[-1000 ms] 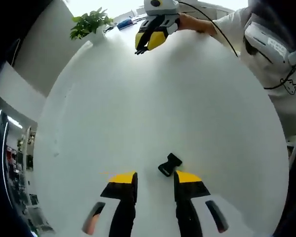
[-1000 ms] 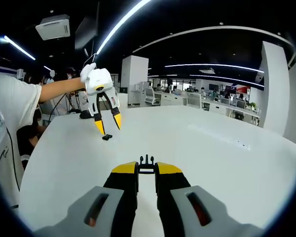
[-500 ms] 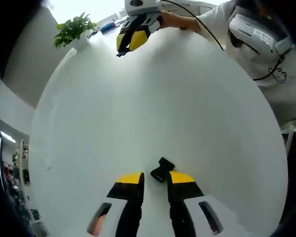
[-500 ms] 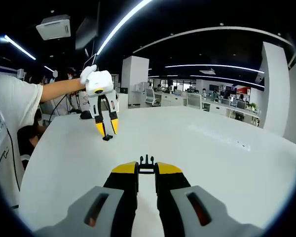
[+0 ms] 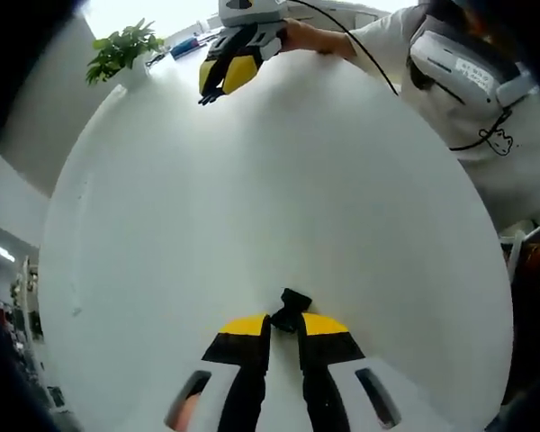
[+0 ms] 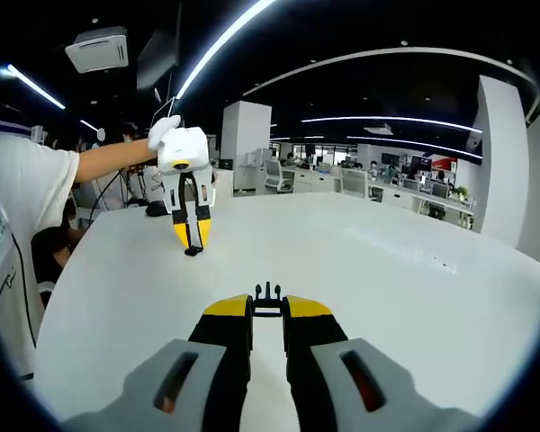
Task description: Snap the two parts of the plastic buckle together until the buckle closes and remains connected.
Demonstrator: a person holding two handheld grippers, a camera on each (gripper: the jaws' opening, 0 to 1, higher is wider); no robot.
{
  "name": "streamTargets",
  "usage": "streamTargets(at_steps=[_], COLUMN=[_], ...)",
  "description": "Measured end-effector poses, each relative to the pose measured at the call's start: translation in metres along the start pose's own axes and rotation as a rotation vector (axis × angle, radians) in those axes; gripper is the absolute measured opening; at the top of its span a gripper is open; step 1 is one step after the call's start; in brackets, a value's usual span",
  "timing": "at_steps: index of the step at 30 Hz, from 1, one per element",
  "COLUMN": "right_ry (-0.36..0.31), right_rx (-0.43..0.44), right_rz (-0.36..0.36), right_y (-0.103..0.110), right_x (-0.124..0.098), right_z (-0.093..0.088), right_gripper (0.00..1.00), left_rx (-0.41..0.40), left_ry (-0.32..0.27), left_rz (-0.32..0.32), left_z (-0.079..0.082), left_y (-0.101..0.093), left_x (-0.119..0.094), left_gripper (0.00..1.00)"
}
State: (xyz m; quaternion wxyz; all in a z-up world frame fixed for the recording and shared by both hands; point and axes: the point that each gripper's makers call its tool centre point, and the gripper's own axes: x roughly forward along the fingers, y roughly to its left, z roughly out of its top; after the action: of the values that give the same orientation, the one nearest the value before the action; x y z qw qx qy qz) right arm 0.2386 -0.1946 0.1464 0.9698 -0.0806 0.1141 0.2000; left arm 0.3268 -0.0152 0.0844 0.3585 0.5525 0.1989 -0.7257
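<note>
Open-plan office: desks (image 6: 378, 184), ceiling strip lights (image 6: 218, 43).

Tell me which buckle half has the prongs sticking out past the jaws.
It is the pronged buckle half clamped in the right gripper, held above the white table. The socket buckle half, between the left gripper's jaws, is a blocky piece without visible prongs.

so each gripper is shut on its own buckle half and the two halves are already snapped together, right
Not snapped together. The left gripper is shut on one buckle half and the right gripper on the pronged half, but the halves are far apart across the white table, as the right gripper view shows.
</note>
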Motion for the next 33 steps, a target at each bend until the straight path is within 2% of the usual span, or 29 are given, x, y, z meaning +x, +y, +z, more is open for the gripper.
streamTargets(at_steps=[6, 10, 14, 17, 19, 21, 22, 25, 27, 29, 33], right_ry=[-0.003, -0.005, -0.009, -0.006, -0.002, -0.003, -0.004, -0.01, -0.013, -0.015, -0.019], right_rx=[-0.001, -0.002, -0.001, 0.001, 0.003, 0.008, 0.01, 0.017, 0.019, 0.022, 0.024], right_rz=[0.001, -0.003, -0.004, -0.003, -0.005, -0.008, -0.009, -0.012, -0.013, -0.012, -0.012], right_y=[0.001, 0.0, 0.001, 0.001, 0.0, -0.001, -0.001, -0.002, -0.003, -0.003, -0.003], right_x=[0.0, -0.001, -0.001, 0.0, 0.0, 0.0, 0.0, -0.001, -0.002, -0.002, -0.002], right_z=[0.001, 0.001, 0.002, 0.001, -0.001, -0.001, -0.001, 0.0, 0.0, 0.001, 0.002], right_gripper=[0.12, 0.12, 0.12, 0.12, 0.12, 0.12, 0.12, 0.12, 0.12, 0.12, 0.12], left_rx=[-0.071, -0.112, -0.124, -0.204, -0.306, -0.43, -0.463, -0.483, -0.549, -0.562, -0.64], left_ry=[-0.013, -0.019, 0.008, 0.007, 0.051, 0.05, 0.046, 0.054, 0.084, 0.098, 0.126], left_rz=[0.049, 0.055, 0.064, 0.07, 0.064, 0.079, 0.076, 0.084, 0.101, 0.106, 0.124], left_z=[0.005, 0.009, 0.008, 0.012, 0.009, 0.013, 0.016, 0.022, 0.022, 0.025, 0.027], left_y=[0.014, 0.018, 0.022, 0.03, 0.032, 0.038, 0.039, 0.04, 0.039, 0.038, 0.037], left_x=[-0.003, -0.003, 0.004, 0.003, 0.005, 0.006, 0.007, 0.009, 0.009, 0.01, 0.01], left_gripper=[0.1, 0.1, 0.11, 0.1, 0.11, 0.11, 0.1, 0.1, 0.1, 0.1, 0.1])
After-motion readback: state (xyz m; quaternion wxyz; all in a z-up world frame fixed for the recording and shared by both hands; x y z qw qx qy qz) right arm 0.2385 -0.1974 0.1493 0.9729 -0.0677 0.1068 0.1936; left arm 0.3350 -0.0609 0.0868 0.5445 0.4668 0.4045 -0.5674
